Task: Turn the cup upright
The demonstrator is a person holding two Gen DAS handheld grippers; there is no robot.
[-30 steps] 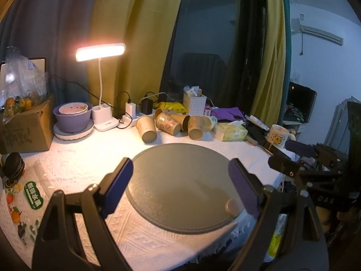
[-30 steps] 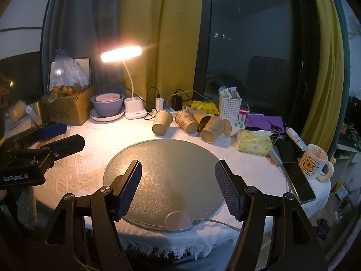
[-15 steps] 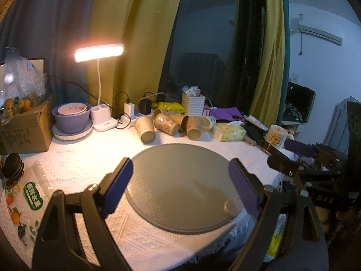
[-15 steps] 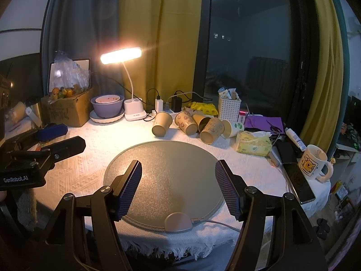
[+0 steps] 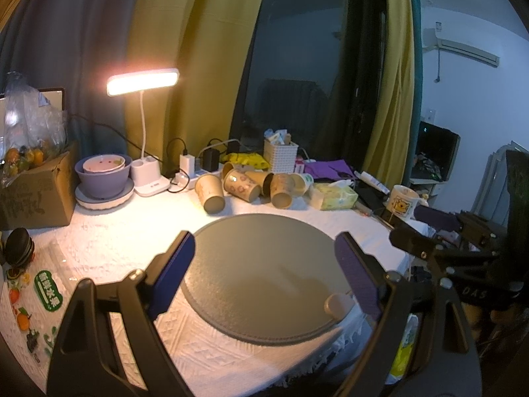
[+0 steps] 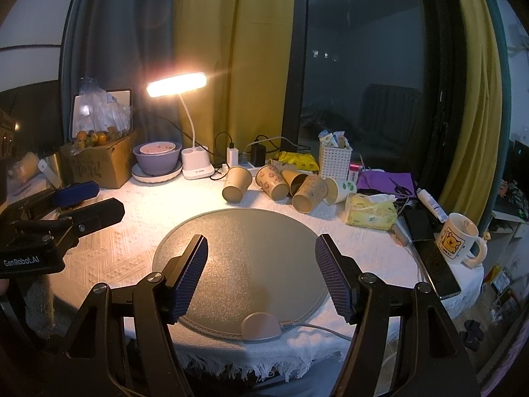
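Left gripper (image 5: 266, 276) spread wide, nothing between fingers, low centre of frame over grey mat (image 5: 264, 264). Right gripper (image 6: 261, 278) likewise spread, empty. Paper cups (image 6: 281, 187) lie tipped in a cluster mid-frame behind mat, beside lamp (image 6: 195, 165).

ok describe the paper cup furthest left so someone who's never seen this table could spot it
Find the lit desk lamp at the back of the table. Just right of its white base, beyond the round grey mat, lies a cluster of tipped paper cups. The plain brown cup is leftmost, slightly apart; its neighbours are printed.
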